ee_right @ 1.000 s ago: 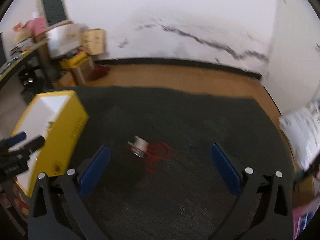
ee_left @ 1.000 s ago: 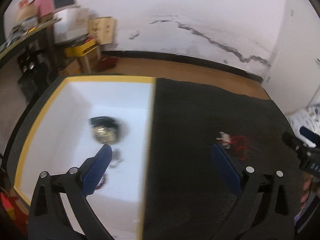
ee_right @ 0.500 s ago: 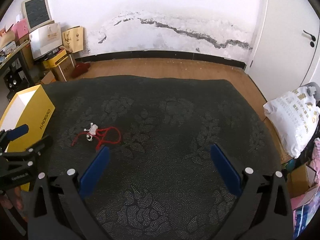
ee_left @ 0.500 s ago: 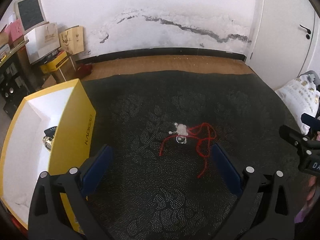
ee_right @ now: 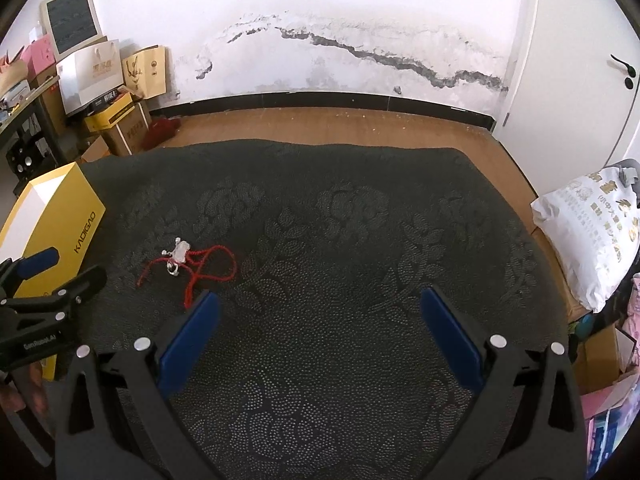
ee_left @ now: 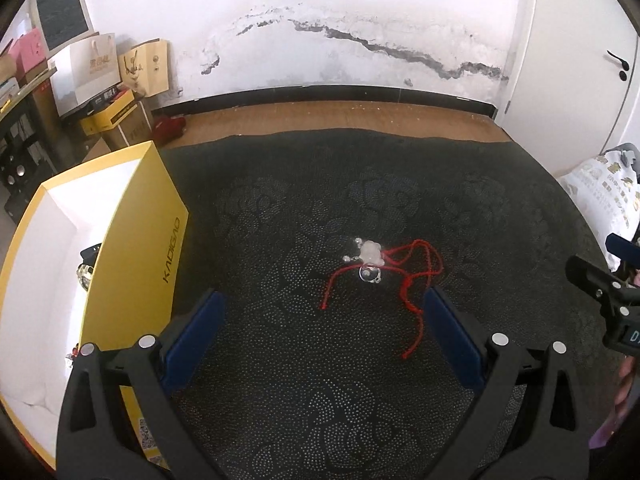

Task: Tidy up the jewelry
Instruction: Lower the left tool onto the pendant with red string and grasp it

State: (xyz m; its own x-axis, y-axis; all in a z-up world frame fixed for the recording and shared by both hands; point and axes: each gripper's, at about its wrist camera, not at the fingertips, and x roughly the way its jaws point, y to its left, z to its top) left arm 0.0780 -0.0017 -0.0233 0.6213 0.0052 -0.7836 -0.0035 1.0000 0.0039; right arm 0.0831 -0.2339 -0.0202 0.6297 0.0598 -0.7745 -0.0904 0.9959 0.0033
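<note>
A red cord necklace (ee_left: 416, 276) with a pale stone pendant (ee_left: 370, 253) and a silver ring (ee_left: 370, 274) lies on the dark mat; it also shows in the right wrist view (ee_right: 200, 266). An open yellow box (ee_left: 132, 240) with a white inside stands at the left and holds a dark jewelry piece (ee_left: 86, 268), partly hidden by the box wall. My left gripper (ee_left: 322, 332) is open and empty, just short of the necklace. My right gripper (ee_right: 316, 328) is open and empty, to the right of the necklace.
The dark patterned mat (ee_right: 360, 240) lies on a wooden floor (ee_right: 340, 128). Boxes and bags (ee_right: 112, 92) stand by the wall at the back left. A white sack (ee_right: 588, 232) lies off the mat's right edge. A door (ee_right: 580, 60) is at the right.
The left gripper has swung from over the box to face the necklace on the mat. The right gripper has pulled back and to the right, so the necklace now lies to its left.
</note>
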